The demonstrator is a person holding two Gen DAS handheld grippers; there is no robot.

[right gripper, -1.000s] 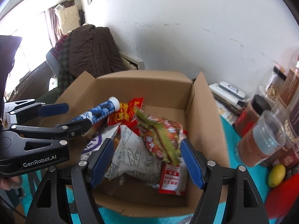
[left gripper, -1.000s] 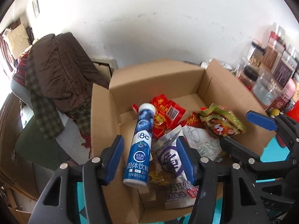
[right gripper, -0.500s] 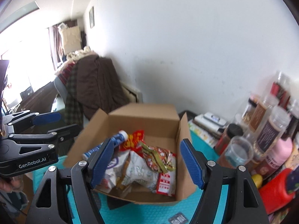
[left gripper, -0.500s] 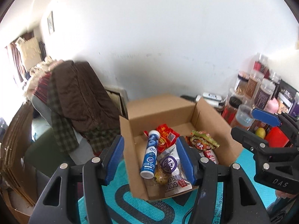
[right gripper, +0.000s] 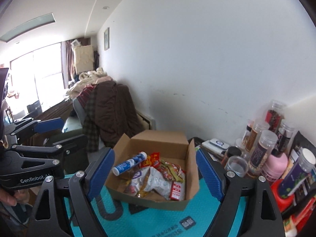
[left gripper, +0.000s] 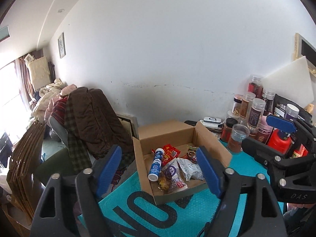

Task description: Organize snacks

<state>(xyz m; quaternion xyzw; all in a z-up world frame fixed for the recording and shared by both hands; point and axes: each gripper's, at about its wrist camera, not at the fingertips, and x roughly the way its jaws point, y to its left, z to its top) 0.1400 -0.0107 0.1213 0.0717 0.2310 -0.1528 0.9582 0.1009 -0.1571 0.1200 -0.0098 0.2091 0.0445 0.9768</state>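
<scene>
Cardboard box (left gripper: 165, 136) sits ahead of and below both grippers on the teal mat (left gripper: 177, 217), flaps up, jars (right gripper: 258, 154) crowding its right edge, left side open. Left gripper (left gripper: 160, 169) and right gripper (right gripper: 156, 175) jaws just widened, both empty. Blue tube (right gripper: 129, 163) leans on the box's left wall, snack packets (right gripper: 164, 181) heaped beside it

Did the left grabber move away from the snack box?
Yes. The left gripper has pulled back and up from the cardboard box, which looks much smaller and farther off now. Its jaws have just been opening, with nothing between them.
</scene>
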